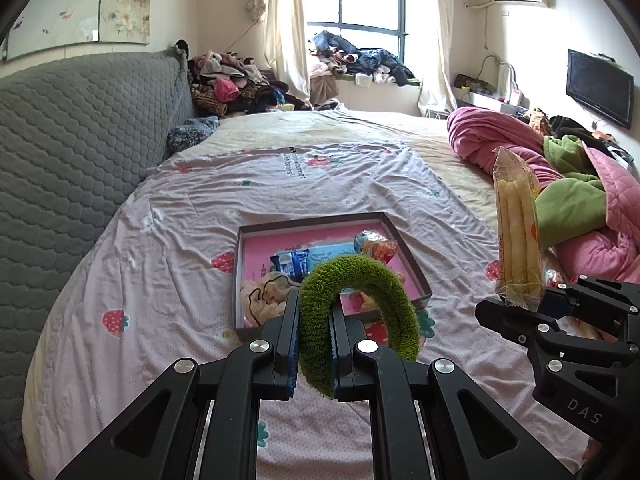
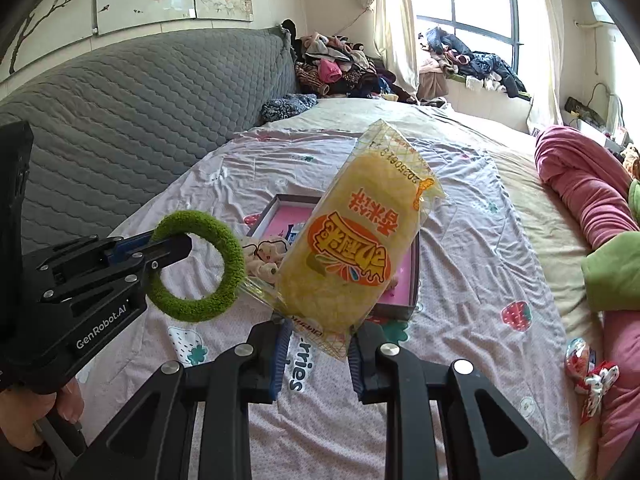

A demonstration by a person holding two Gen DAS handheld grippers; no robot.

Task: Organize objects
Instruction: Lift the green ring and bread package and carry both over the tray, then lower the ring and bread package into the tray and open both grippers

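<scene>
My left gripper (image 1: 314,312) is shut on a fuzzy green ring (image 1: 360,300), held above the bed in front of a shallow box (image 1: 404,246). From the right wrist view the same left gripper (image 2: 182,246) pinches the green ring (image 2: 200,268) at its upper left. My right gripper (image 2: 318,342) is shut on the bottom edge of a yellow snack packet (image 2: 352,248), which stands upright over the box (image 2: 414,280). In the left wrist view the right gripper (image 1: 520,304) holds the packet (image 1: 518,224) at the right. The box has a pink floor and holds a cream plush, a blue wrapper and a small snack bag.
A strawberry-print sheet (image 1: 180,248) covers the bed. The grey quilted headboard (image 1: 80,152) runs along the left. Pink and green bedding (image 1: 580,208) is piled at the right. A small red and white wrapped item (image 2: 588,372) lies near that bedding. Clothes (image 1: 236,80) heap at the far side.
</scene>
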